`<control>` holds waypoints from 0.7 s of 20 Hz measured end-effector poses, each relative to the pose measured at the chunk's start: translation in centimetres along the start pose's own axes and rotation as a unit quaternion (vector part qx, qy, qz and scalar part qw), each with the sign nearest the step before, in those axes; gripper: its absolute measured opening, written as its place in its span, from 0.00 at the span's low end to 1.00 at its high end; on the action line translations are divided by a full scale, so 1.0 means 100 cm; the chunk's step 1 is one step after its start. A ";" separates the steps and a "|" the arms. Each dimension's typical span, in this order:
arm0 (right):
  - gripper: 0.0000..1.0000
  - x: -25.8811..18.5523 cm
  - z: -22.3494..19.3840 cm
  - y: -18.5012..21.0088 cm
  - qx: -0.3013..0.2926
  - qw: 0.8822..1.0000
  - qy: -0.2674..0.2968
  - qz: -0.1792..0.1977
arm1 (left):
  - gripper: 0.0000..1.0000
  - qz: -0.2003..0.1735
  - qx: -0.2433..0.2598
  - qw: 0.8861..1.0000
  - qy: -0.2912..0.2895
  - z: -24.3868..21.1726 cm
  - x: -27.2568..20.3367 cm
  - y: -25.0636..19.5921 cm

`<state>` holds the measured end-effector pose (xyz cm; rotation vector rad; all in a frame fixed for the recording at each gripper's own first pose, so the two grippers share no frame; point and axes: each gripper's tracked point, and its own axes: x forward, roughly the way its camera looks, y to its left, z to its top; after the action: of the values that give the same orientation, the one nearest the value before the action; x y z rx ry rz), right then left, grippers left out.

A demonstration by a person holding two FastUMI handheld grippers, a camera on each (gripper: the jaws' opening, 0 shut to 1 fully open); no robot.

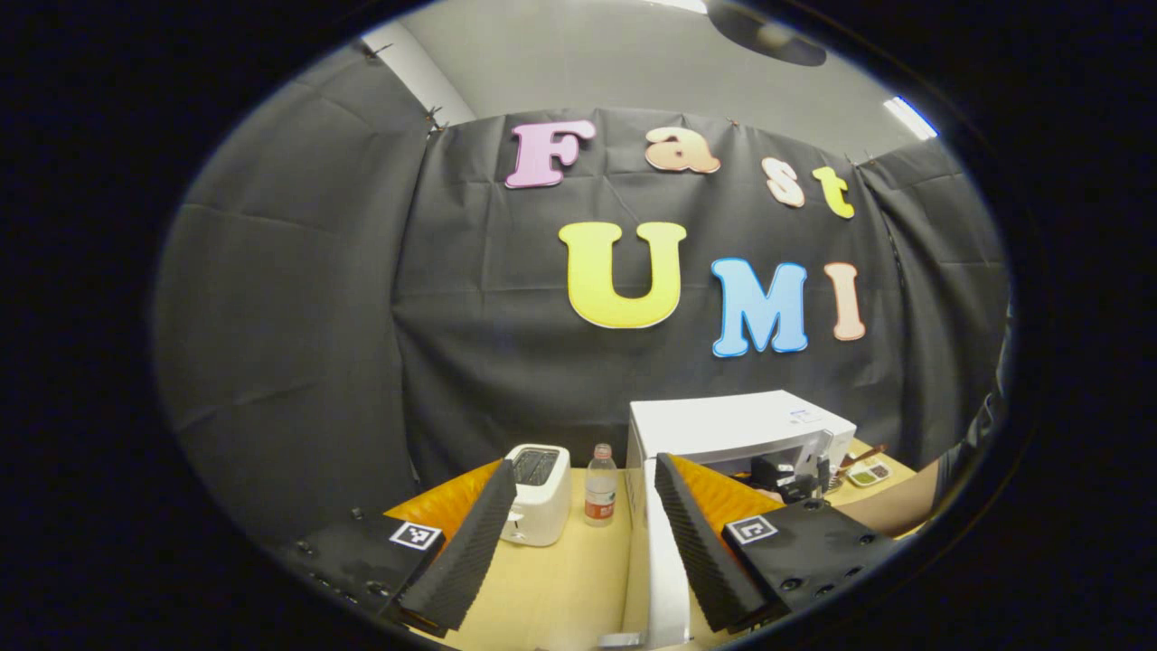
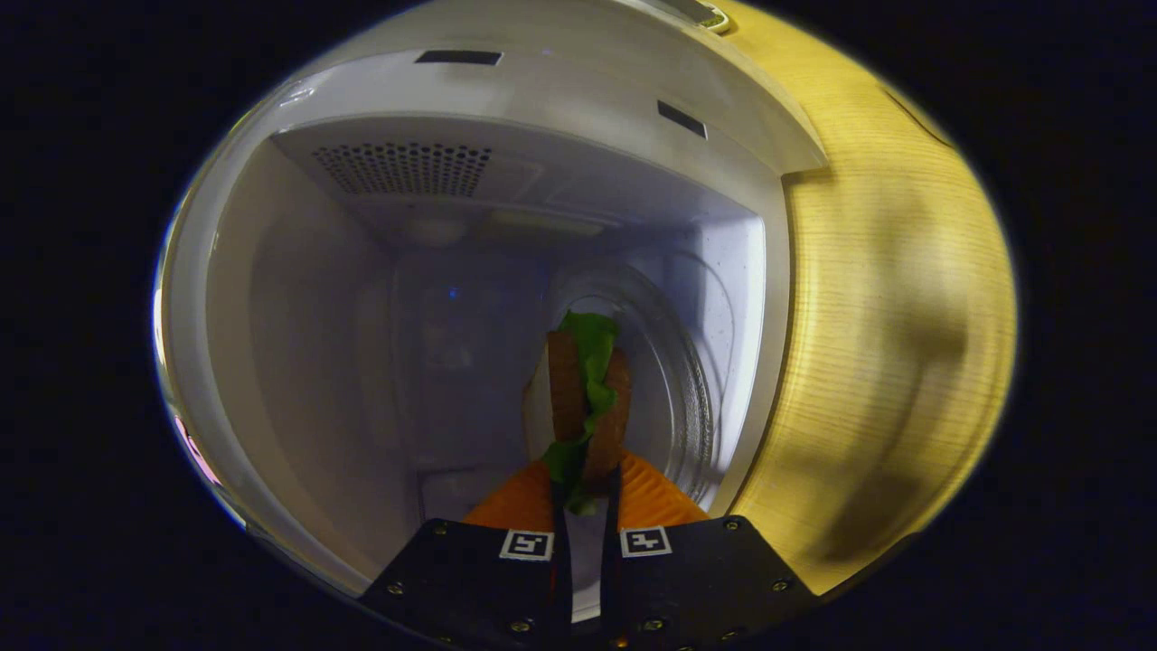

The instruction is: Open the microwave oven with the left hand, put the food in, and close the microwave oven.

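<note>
Two grippers: left gripper idle by the door, right gripper carrying the food.
Food: sandwich, two brown slices w/ green lettuce between, held on edge, already inside the microwave cavity, above/just in front of the glass turntable. Can't tell if it touches the plate yet.
Right fingers: nearly closed, both pressing the sandwich's near end, one per bread face.
Left fingers: spread wide, nothing between the pads; open door edge-on just beside the right-hand finger, contact unclear.
Handling, sandwich: looks light, soft, compressible. Layers can likely shear, lettuce slippery, could slide out. Grip across both bread faces as now, light squeeze only. Prob. needs laying down gently, else it tips or splits on release.
Handling, door: stiff, hinged, light swing by the look of it. Push on the free edge or outer face w/ the left gripper; no pinch needed.
Task state: door open, food in, not released; close pending.
Tabletop: toaster and bottle left of the microwave, well apart from the door swing.
</note>
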<state>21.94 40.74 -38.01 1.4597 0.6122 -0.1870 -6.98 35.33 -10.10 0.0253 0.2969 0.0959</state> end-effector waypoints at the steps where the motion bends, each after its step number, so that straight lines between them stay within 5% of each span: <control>1: 0.19 -0.002 0.000 0.001 0.003 1.000 -0.001 0.001 | 0.98 0.000 -0.001 1.000 -0.001 0.000 0.001 0.001; 3: 0.27 -0.007 -0.003 -0.012 -0.004 0.999 0.013 -0.034 | 1.00 -0.005 -0.004 1.000 -0.004 0.002 0.004 -0.001; 4: 0.40 -0.009 -0.004 -0.019 -0.015 0.999 0.017 -0.044 | 0.99 -0.009 -0.005 1.000 -0.004 0.001 0.007 -0.004; 6: 0.47 -0.023 -0.009 -0.014 -0.032 0.999 0.036 -0.023 | 0.99 -0.017 -0.002 1.000 -0.009 0.003 0.012 -0.009; 7: 0.76 -0.038 -0.010 -0.017 -0.057 0.997 0.051 -0.026 | 0.99 -0.020 -0.002 1.000 -0.014 0.006 0.014 -0.012; 8: 0.80 -0.048 -0.011 -0.024 -0.091 0.993 0.061 -0.031 | 0.99 -0.025 -0.004 0.999 -0.019 0.008 0.015 -0.017; 9: 0.97 -0.060 -0.013 -0.026 -0.119 0.990 0.071 -0.028 | 0.99 -0.030 -0.007 0.999 -0.021 0.012 0.016 -0.022; 14: 0.97 -0.149 0.002 -0.051 -0.278 0.951 0.129 -0.047 | 1.00 -0.053 -0.013 0.998 -0.032 0.015 0.023 -0.053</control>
<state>7.15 36.34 -35.06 0.9123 0.8671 0.1024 -3.91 30.31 -9.56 -0.0138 0.2317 -0.0067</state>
